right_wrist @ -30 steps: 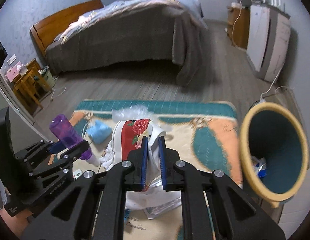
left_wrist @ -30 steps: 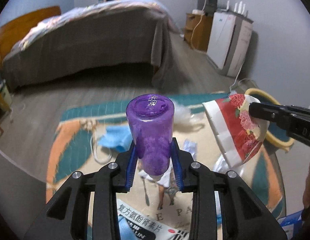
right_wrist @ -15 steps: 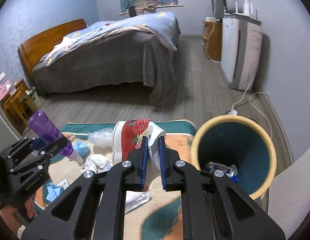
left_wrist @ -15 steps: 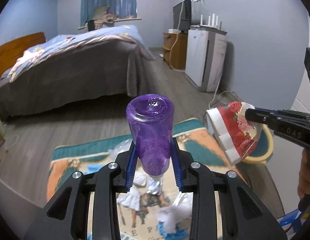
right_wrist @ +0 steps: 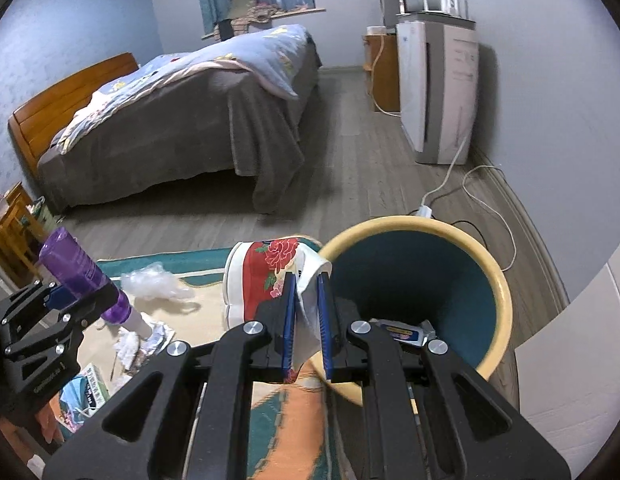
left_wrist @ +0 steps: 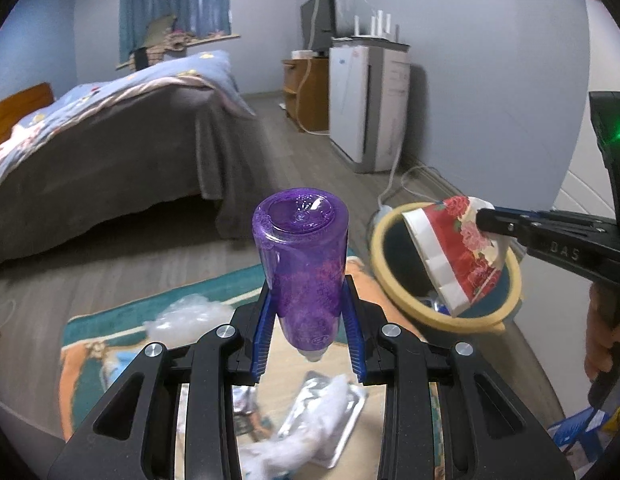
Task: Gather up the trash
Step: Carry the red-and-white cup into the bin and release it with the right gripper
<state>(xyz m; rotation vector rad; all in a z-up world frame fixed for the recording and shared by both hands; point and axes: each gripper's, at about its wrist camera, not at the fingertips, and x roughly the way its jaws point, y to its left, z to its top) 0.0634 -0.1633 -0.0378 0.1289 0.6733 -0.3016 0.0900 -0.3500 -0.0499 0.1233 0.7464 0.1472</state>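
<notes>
Now, left gripper [left_wrist: 307,344]: fingers clenched on purple bottle [left_wrist: 301,256].
Right gripper [right_wrist: 305,320]: fingers grasping floral paper cup [right_wrist: 265,276].
Trash bin [right_wrist: 498,280]: blue packet [right_wrist: 402,330] inside.

The left gripper [left_wrist: 307,334] is clamped on a purple bottle [left_wrist: 301,256] held base-up, while the right gripper [right_wrist: 305,316], to its right, pinches a flowered paper cup [right_wrist: 265,276].

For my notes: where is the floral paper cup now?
The floral paper cup is held in the right tongs, beside the yellow bin's rim, in both views.
</notes>
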